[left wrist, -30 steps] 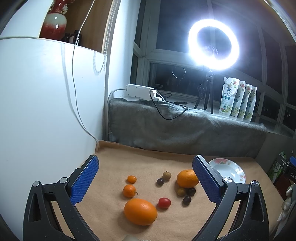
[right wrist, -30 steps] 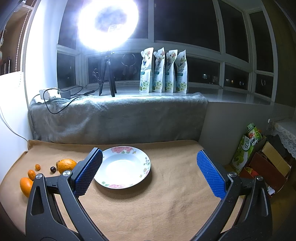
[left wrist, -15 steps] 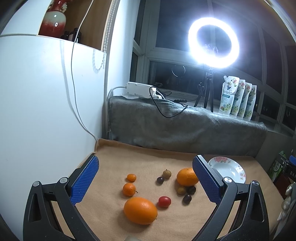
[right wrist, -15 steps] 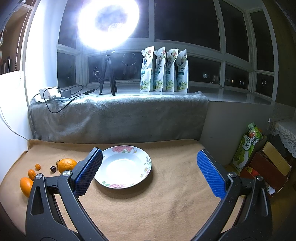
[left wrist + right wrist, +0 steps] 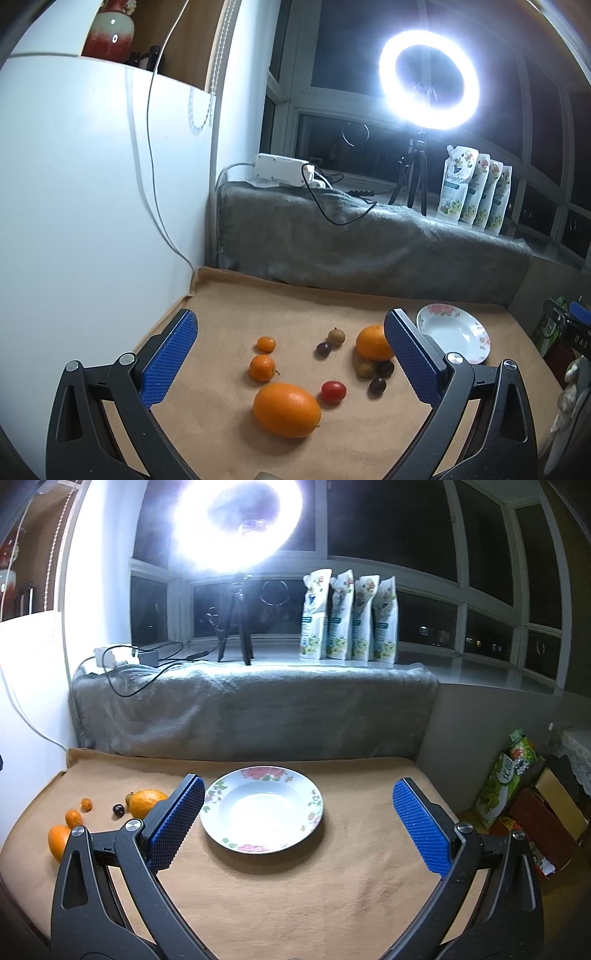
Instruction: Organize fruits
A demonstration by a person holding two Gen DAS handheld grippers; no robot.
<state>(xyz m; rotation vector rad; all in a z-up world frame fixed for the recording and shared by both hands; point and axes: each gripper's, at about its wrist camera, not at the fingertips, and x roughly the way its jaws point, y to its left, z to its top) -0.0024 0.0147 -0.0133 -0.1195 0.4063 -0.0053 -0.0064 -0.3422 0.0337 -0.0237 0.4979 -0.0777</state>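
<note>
Fruit lies loose on the tan cloth in the left wrist view: a big orange (image 5: pixel 286 409), a second orange (image 5: pixel 373 342), two small mandarins (image 5: pixel 262 367), a red cherry tomato (image 5: pixel 333 391), a brown longan (image 5: pixel 336 336) and several dark grapes (image 5: pixel 376 385). My left gripper (image 5: pixel 291 354) is open and empty above them. A white flowered plate (image 5: pixel 262 809) sits empty before my right gripper (image 5: pixel 299 823), which is open and empty. The plate also shows in the left wrist view (image 5: pixel 453 334). Some fruit shows at the far left of the right wrist view (image 5: pixel 146 802).
A grey blanket (image 5: pixel 251 709) covers the ledge behind the table. A ring light on a tripod (image 5: pixel 428 81), a power strip with cables (image 5: pixel 284 171) and several pouches (image 5: pixel 349 618) stand on it. A white wall (image 5: pixel 85 221) bounds the left; boxes (image 5: pixel 546 812) sit right.
Both grippers stay open and almost still. The left view has drifted slightly, so the fruit sits a touch higher in frame.
</note>
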